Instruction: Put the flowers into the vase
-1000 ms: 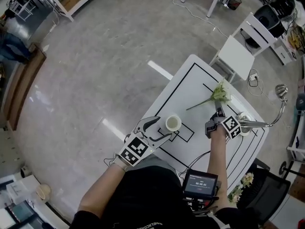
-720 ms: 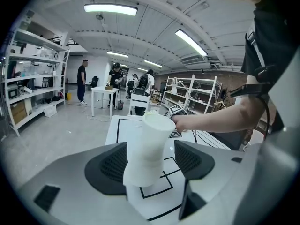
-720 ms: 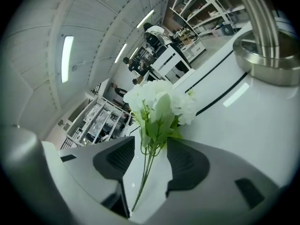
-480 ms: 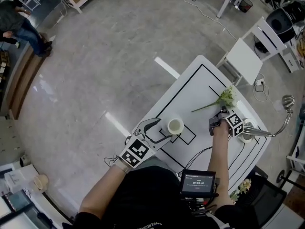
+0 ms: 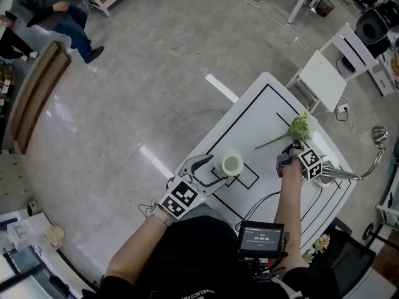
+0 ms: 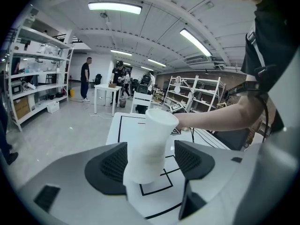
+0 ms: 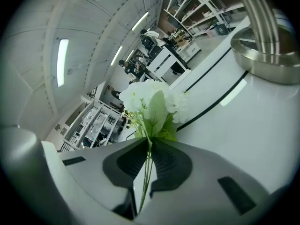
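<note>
A: Where are the flowers (image 7: 152, 102)?
B: On the table (image 5: 262, 114), with the stems between the right gripper's (image 7: 149, 146) closing jaws, just below the blooms.
A: Firm enough?
B: Probably pinched, though the pad contact is hard to judge. Lift slowly and keep the stem ends low.
A: And the vase (image 6: 151, 139)?
B: Upright between the left gripper's (image 5: 218, 170) spread jaws. Steady it before inserting.

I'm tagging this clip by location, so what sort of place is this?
Probably a lab or workshop hall: open shelving racks stocked with gear, long strip lights overhead, and a white table marked with black lines on a bare grey floor.
</note>
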The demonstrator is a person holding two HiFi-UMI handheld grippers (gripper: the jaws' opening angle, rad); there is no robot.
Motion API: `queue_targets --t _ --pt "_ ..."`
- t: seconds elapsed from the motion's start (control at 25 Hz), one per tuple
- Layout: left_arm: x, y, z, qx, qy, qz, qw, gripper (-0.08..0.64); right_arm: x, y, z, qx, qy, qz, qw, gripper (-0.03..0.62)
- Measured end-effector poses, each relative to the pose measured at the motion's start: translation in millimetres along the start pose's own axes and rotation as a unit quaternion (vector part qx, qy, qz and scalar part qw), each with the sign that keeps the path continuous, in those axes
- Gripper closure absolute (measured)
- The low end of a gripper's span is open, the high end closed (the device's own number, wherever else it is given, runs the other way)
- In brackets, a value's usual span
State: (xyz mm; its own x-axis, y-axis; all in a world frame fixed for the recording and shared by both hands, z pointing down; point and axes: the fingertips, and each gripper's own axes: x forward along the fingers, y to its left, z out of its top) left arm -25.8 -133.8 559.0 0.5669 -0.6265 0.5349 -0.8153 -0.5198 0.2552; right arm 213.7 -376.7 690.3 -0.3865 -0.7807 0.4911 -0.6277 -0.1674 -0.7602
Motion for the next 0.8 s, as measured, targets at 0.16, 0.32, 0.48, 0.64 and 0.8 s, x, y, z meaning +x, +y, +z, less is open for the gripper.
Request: queue_targets --t 0.16,0.32,0.48,0.64,0.8 --pt "0 -1 0 0.002 0.001 -0.005 1.0 0.262 -6 14 0 -0.017 -0.001 0.021 1.0 0.561" --pt "-1 -3 0 0.003 -0.002 -0.011 0.9999 0.262 -15 42 -4 -0.053 -0.007 0.066 0.996 0.561" --pt "-2 -6 2 0.007 -0.005 -0.021 0.9997 0.262 -30 79 -9 -0.083 -0.016 0.118 0.989 0.561" --pt "-5 -11 5 0.014 -0.008 -0.031 0.9994 0.262 -49 117 -14 -0.125 -0.015 0.156 0.98 0.561" --pt "-8 -13 9 0.019 -0.014 -0.036 0.9991 0.262 -71 156 -19 -0.152 -0.019 0.2 0.968 0.561"
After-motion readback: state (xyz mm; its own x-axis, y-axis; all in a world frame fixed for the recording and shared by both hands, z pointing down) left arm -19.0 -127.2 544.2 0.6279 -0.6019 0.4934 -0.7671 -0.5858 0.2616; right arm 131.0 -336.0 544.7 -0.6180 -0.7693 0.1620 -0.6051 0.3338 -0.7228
